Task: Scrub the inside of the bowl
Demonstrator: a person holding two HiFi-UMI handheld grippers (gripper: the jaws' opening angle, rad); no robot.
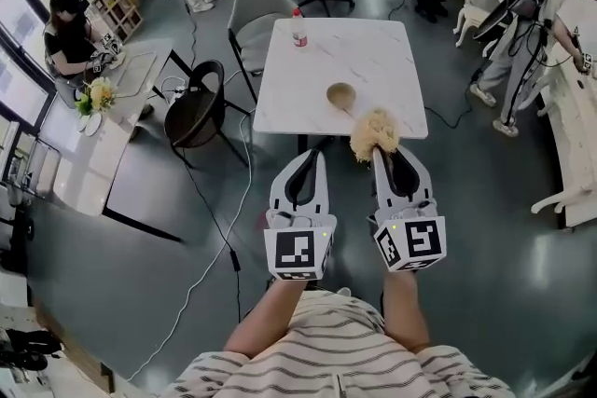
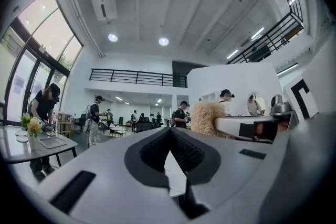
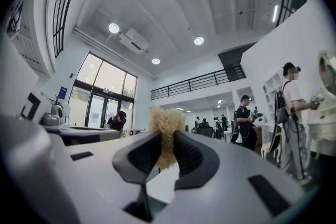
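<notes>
A small tan bowl (image 1: 341, 95) stands on the white marble table (image 1: 373, 61), right of centre and toward the near edge. My right gripper (image 1: 382, 147) hovers over that near edge, shut on a fuzzy straw-coloured scrubber (image 1: 373, 133), which pokes up between its jaws (image 3: 167, 139). The scrubber (image 2: 206, 118) also shows from the left gripper view, off to the right. My left gripper (image 1: 308, 159) is level with the right one, just short of the table, jaws together (image 2: 170, 135) and holding nothing. Both grippers point up and forward, so neither gripper view shows the bowl.
A clear bottle with a red cap (image 1: 298, 29) stands at the table's far left edge. A grey chair (image 1: 252, 19) and a dark stool (image 1: 198, 115) are left of the table. Cables run over the floor (image 1: 201, 200). People work at desks and shelves around the room.
</notes>
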